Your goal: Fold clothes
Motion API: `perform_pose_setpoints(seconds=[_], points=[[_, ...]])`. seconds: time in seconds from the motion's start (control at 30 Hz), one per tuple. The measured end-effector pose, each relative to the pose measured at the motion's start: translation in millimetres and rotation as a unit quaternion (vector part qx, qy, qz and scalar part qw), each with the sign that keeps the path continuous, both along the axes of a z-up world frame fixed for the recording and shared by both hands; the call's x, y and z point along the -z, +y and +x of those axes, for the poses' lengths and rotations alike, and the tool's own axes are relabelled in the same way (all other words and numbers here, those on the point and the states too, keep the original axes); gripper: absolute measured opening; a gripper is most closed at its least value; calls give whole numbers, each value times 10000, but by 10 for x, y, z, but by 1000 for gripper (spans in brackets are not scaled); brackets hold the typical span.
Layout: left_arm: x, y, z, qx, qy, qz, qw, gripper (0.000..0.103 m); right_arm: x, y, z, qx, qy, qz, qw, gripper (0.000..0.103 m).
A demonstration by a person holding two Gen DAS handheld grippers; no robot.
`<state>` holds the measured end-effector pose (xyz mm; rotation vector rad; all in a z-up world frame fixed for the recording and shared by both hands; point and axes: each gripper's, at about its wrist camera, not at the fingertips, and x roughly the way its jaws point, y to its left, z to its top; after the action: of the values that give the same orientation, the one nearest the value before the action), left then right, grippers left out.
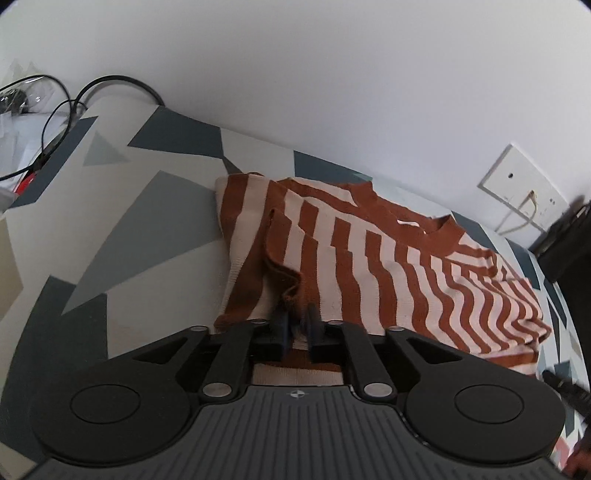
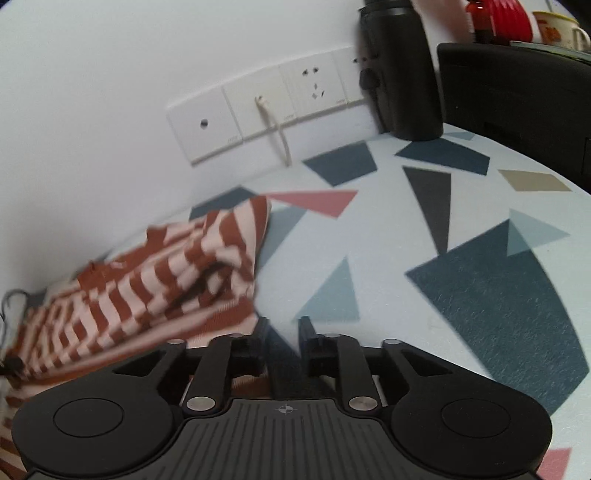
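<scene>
Lay spread on the pale tablecloth with grey, navy and pink geometric patches, along the white wall: one rust-and-cream striped knit sweater, partly folded, collar toward the wall. Directly ahead of the left gripper, with a rust-coloured hem or cuff edge pinched between its nearly closed blue-padded fingers. Seen in the right wrist view to the left of the right gripper, the same sweater blurred and bunched, its near corner just beside the left finger. Held nothing there: fingers a narrow gap apart, only tablecloth between them.

Shown only from the left: black cables looping over the table's far corner. Shown only from the right: a tall black cylindrical container by the wall, a black box-shaped object, a red item and a cream mug behind it. Counted on the white wall socket strip: four plates from the right view, fewer visible from the left, one beige cord plugged in.
</scene>
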<state>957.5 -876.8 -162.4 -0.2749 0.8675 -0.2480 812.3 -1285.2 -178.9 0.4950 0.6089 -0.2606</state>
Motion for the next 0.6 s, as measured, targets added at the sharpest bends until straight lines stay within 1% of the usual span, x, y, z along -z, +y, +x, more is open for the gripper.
perform_pose_setpoints(seconds=[0.03, 0.1, 0.17, 0.2, 0.27, 0.33, 0.4, 0.43, 0.47, 0.53, 0.6], points=[[-15, 6, 18, 32, -21, -5, 10000, 34, -53, -50, 31, -22, -88, 44, 9999, 28], [-77, 25, 89, 15, -86, -56, 9999, 46, -134, -166, 137, -88, -258, 121, 9996, 29], [-121, 33, 196, -31, -93, -109, 9999, 48, -194, -307, 283, -171, -407, 278, 9986, 31], [-125, 36, 254, -54, -76, -134, 9999, 48, -225, -356, 399, -222, -414, 379, 9982, 34], [-103, 52, 356, -95, -12, -154, 9998, 48, -280, -417, 656, -330, -349, 534, 9974, 35], [-58, 67, 423, -103, 46, -106, 9999, 48, -314, -451, 884, -433, -261, 562, 9971, 40], [-25, 47, 476, -63, 43, -24, 10000, 48, -321, -448, 1087, -546, -99, 427, 9975, 45], [-8, 37, 503, -43, 42, 16, 10000, 47, -313, -438, 1177, -626, -5, 346, 9974, 45], [-9, 19, 501, 11, -13, 66, 10000, 46, -289, -426, 1260, -711, 133, 284, 9970, 46], [-24, -22, 478, 142, -160, 170, 9996, 7, -227, -398, 1416, -886, 455, 178, 9949, 47], [-42, -57, 445, 249, -323, 259, 9988, 7, -155, -374, 1501, -957, 671, 126, 9931, 47]])
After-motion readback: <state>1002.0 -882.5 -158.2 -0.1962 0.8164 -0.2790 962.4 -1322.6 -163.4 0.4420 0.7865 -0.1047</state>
